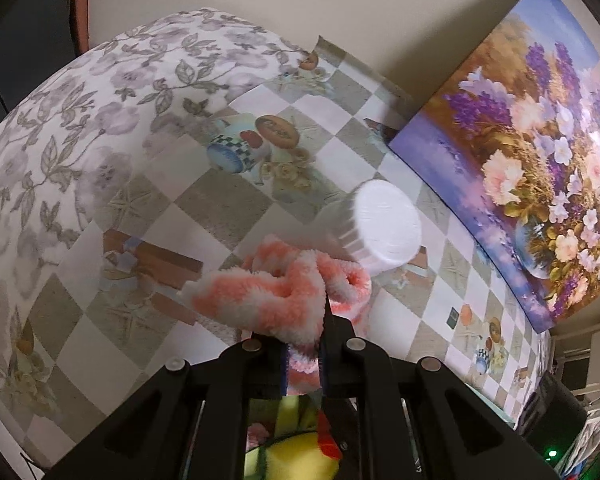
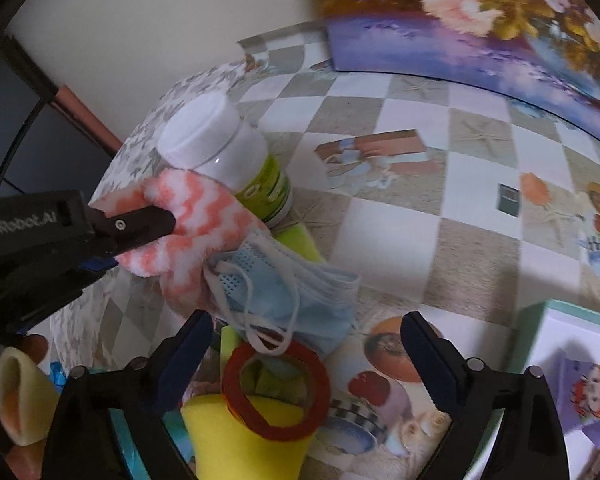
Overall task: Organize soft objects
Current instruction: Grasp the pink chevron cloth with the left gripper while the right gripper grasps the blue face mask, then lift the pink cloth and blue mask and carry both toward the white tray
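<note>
Left wrist: fuzzy sock (image 1: 276, 300) between fingers (image 1: 327, 344)

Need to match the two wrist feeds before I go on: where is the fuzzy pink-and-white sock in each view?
Left wrist: pink-and-white sock sits low centre, pinched in the left tongs, just below the white-capped bottle.
Right wrist: the sock is left of centre, clamped by the left tongs coming in from the left edge, with the blue face mask lying against its right side.
Shared landmark: the white-capped bottle, right behind the sock in both views.
</note>
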{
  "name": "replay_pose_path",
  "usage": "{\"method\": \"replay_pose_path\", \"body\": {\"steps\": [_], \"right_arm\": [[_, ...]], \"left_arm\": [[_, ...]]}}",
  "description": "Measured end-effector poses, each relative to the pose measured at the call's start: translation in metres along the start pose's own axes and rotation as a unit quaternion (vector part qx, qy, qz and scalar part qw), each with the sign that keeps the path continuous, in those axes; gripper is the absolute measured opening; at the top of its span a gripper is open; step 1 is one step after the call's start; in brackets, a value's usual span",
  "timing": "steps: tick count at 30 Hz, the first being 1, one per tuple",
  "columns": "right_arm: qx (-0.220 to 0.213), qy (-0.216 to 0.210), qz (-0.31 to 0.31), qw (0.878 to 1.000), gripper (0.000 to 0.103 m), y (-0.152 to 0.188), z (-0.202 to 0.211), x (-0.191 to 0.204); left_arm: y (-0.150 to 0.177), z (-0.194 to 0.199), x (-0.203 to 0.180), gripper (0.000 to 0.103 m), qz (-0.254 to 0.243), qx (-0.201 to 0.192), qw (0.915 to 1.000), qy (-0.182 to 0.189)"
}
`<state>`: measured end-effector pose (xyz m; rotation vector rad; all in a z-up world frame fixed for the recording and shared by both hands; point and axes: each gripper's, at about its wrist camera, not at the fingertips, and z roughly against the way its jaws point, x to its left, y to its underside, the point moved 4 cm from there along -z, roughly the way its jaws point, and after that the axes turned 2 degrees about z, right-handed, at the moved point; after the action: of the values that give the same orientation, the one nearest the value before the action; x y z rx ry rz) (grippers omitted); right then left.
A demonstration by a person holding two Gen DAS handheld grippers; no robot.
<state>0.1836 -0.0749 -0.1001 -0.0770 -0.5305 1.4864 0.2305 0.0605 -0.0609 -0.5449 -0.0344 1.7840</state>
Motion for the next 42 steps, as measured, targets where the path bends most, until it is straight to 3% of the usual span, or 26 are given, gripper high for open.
{"method": "replay_pose_path", "body": {"steps": [3, 9, 11, 19, 35, 42], "right_arm": [[0.004, 0.001, 0.004, 1.0, 0.085, 0.001, -0.008, 0.003], [-0.006, -0.007, 0.018, 1.0, 0.058, -0.001, -0.01, 0.007], [-0.012, -0.01, 0.019, 1.0, 0.045, -0.002, -0.007, 0.007], [-0.023, 0.002, 0.021, 1.0, 0.023, -0.004, 0.009, 0.0], [-0.076, 0.032, 0.008, 0.997, 0.018, -0.007, 0.085, -0.025], [-0.099, 0.049, -0.005, 0.994, 0.018, -0.002, 0.127, -0.037]], "left_arm": [[-0.001, -0.002, 0.003, 0.011, 0.003, 0.002, 1.0, -0.003], [-0.001, -0.006, 0.008, 0.011, 0.008, 0.007, 0.9999, -0.003], [-0.002, -0.007, 0.011, 0.011, 0.011, 0.007, 0.9999, -0.006], [-0.005, -0.003, 0.018, 0.011, 0.024, -0.001, 0.9997, -0.007], [-0.004, 0.04, 0.014, 0.01, 0.028, -0.046, 0.9985, -0.01], [0.009, 0.073, -0.002, 0.01, 0.008, -0.061, 0.998, 0.01]]}}
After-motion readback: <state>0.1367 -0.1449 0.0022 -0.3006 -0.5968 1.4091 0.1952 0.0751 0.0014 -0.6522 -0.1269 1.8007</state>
